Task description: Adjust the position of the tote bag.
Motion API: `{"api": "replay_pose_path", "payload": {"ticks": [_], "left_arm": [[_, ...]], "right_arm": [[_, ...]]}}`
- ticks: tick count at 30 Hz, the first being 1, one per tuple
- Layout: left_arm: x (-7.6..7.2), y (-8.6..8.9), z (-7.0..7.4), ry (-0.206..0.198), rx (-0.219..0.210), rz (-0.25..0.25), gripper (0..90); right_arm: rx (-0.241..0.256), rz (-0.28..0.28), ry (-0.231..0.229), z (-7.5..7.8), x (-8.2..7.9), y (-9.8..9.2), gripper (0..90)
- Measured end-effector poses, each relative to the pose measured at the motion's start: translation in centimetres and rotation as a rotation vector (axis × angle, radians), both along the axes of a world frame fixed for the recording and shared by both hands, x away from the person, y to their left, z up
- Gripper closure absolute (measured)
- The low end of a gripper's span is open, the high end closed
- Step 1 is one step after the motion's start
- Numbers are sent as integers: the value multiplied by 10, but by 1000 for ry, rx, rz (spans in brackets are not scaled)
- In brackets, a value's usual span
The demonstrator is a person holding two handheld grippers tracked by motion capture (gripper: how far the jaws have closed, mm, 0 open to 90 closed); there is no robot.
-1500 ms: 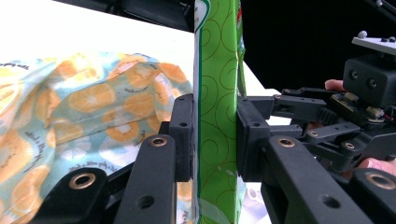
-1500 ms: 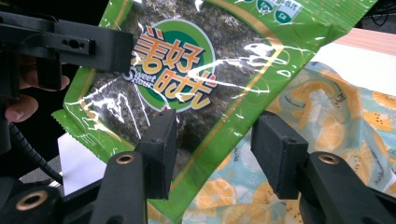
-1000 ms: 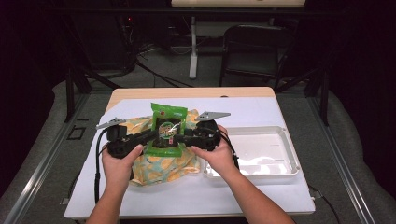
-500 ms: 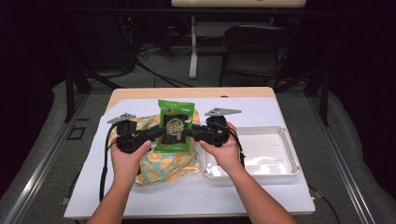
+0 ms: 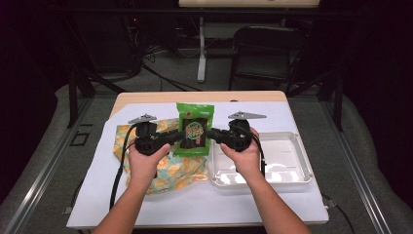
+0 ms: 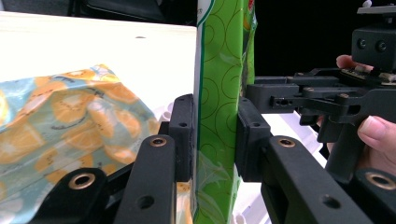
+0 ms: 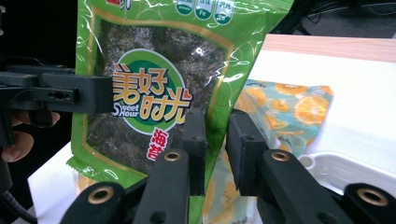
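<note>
The left hand-held gripper (image 6: 215, 135) is closed on one side edge of the green snack packet (image 5: 195, 129), and the right hand-held gripper (image 7: 217, 149) is pinched on the opposite edge, so the packet hangs upright above the orange-print bag (image 5: 170, 168) on the counter (image 5: 272, 204), beside the white tray (image 5: 292, 156). Risk: both grips sit on thin, slick film margins; uneven pulling could slip or tear a seam, dropping the packet outside the tray.
</note>
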State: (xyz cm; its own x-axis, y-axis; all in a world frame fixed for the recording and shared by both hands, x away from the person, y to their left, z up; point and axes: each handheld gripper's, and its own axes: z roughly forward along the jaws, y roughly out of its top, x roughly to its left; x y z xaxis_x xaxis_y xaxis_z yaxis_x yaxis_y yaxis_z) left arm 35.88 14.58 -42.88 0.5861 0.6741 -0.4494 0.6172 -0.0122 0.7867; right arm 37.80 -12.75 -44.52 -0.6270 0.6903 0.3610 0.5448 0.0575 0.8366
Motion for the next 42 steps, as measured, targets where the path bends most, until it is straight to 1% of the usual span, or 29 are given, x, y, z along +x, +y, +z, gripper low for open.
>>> {"api": "replay_pose_path", "payload": {"ticks": [2, 3, 4, 5, 6, 7, 8, 10, 12, 15, 17, 20, 21, 27, 29, 31, 34, 36, 37, 42], "left_arm": [[1, -2, 0, -1, 2, -7, 725], [2, -3, -1, -4, 2, -8, 724], [2, -4, -1, -1, -1, -10, 724], [3, -5, -2, -2, -1, -12, 724], [3, -6, -2, 0, -1, -13, 725], [4, -6, -3, 0, -2, -16, 724], [4, -7, -3, 2, 0, -19, 724], [5, -9, -4, 2, 2, -22, 724], [6, -11, -4, 1, 9, -29, 724], [6, -15, -3, 2, 5, -32, 724], [7, -17, -3, -1, 12, -40, 724], [8, -20, -3, -4, 12, -44, 724], [9, -21, -3, -3, 14, -47, 724], [13, -29, -5, -1, 16, -65, 723], [14, -32, -5, 2, 14, -64, 722], [15, -34, -5, 4, 12, -70, 722], [17, -38, -6, 5, 9, -76, 720], [18, -41, -7, 4, 15, -84, 720], [19, -43, -7, 6, 8, -85, 719], [23, -50, -8, 9, 13, -96, 720]], "right_arm": [[2, -11, 1, 0, -1, -3, 801], [-6, -13, 3, 0, -1, -4, 808], [0, -20, 4, 0, -1, -5, 815], [-5, -19, 6, 0, -1, -7, 821], [4, -26, 7, 0, -2, -8, 826], [-1, -29, 8, 0, -2, -9, 830], [4, -33, 6, 0, -2, -10, 835], [-4, -41, 8, 1, -2, -12, 844], [-3, -51, 7, 0, -2, -14, 852], [0, -53, 13, 1, -3, -18, 862], [7, -59, 12, 2, -3, -21, 868], [15, -68, 11, 3, -4, -24, 873], [9, -70, 14, 3, -4, -26, 875], [15, -89, 16, 3, -5, -34, 882], [19, -99, 14, 3, -5, -36, 884], [14, -107, 13, 4, -6, -39, 885], [21, -114, 13, 4, -7, -42, 886], [20, -121, 16, 4, -8, -45, 887], [15, -122, 15, 4, -8, -46, 887], [20, -144, 17, 3, -8, -52, 888]]}}
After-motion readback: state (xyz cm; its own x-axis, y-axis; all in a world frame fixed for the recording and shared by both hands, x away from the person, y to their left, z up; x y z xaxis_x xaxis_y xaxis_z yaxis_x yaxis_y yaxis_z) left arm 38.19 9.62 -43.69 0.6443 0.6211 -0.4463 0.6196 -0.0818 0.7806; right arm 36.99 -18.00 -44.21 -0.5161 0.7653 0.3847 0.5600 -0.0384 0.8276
